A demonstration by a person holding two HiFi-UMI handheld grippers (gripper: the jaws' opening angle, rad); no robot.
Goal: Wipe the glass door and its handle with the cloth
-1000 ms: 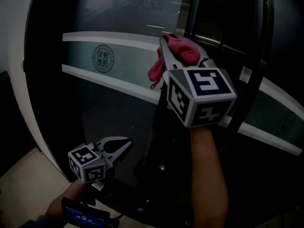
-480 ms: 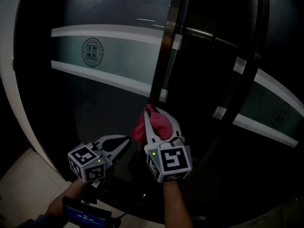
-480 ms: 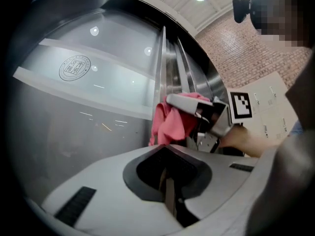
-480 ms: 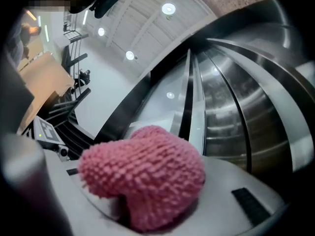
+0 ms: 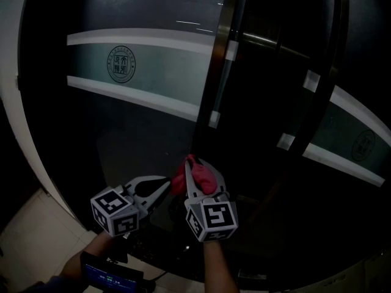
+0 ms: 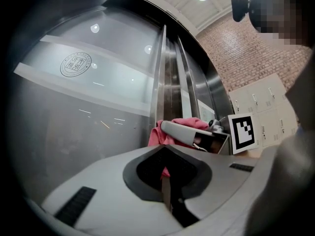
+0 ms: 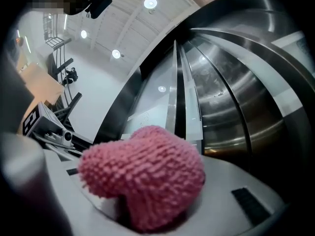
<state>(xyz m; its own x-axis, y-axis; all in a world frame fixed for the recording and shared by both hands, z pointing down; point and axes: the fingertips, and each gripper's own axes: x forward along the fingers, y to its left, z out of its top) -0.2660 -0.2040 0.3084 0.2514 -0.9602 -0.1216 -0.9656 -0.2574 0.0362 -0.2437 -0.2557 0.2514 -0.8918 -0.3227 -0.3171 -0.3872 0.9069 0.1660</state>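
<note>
My right gripper (image 5: 197,173) is shut on a pink knitted cloth (image 5: 203,177), low against the dark glass door (image 5: 140,127), just below the bottom end of the vertical steel handle (image 5: 221,72). The cloth (image 7: 142,176) fills the middle of the right gripper view, bulging out between the jaws. My left gripper (image 5: 160,185) hangs shut and holds nothing, just left of the right one and close to the glass. In the left gripper view the cloth (image 6: 172,129) and the right gripper's jaw show ahead, beside the handle (image 6: 158,77).
A frosted band with a round emblem (image 5: 120,65) crosses the door at mid height. A second door with its own steel bar (image 5: 317,84) stands to the right. Pale floor tiles (image 5: 36,237) lie at the lower left.
The right gripper has carried the cloth from up by the handle down to the lower glass, sinking a little more in the last half second. The left gripper has stayed where it was.
</note>
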